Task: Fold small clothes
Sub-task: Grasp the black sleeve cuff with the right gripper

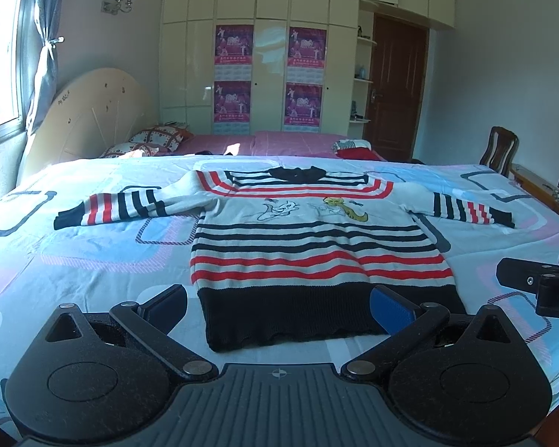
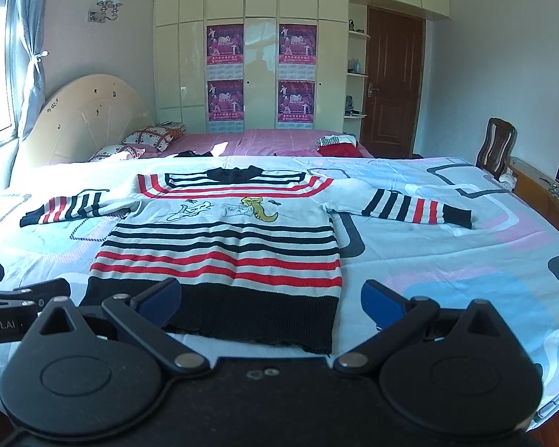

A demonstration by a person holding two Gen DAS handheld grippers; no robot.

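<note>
Left tongs: my left tongs [image 1: 277,303] hang spread wide and grasp nothing, just short of the sweater's black hem, blue pads [image 1: 391,307] facing in.
Left sleeve: striped red, black and white, stretched flat out to the side, dark cuff at its far end.
Sweater: the small white knitted sweater with black and red stripes [image 1: 309,238] lies flat and face up on the bed with the pale blue and pink patterned sheet [image 1: 93,260], collar away from me, cartoon figures across the chest.
Right sleeve: stretched out flat likewise, dark cuff outermost.
Right tongs: my right tongs [image 2: 272,300] are released too, spread wide over the hem's right corner, touching no cloth.
Beyond: a second bed with a pink cover [image 2: 279,139], cream wardrobe [image 2: 261,37] and brown wooden door [image 2: 393,82].
</note>
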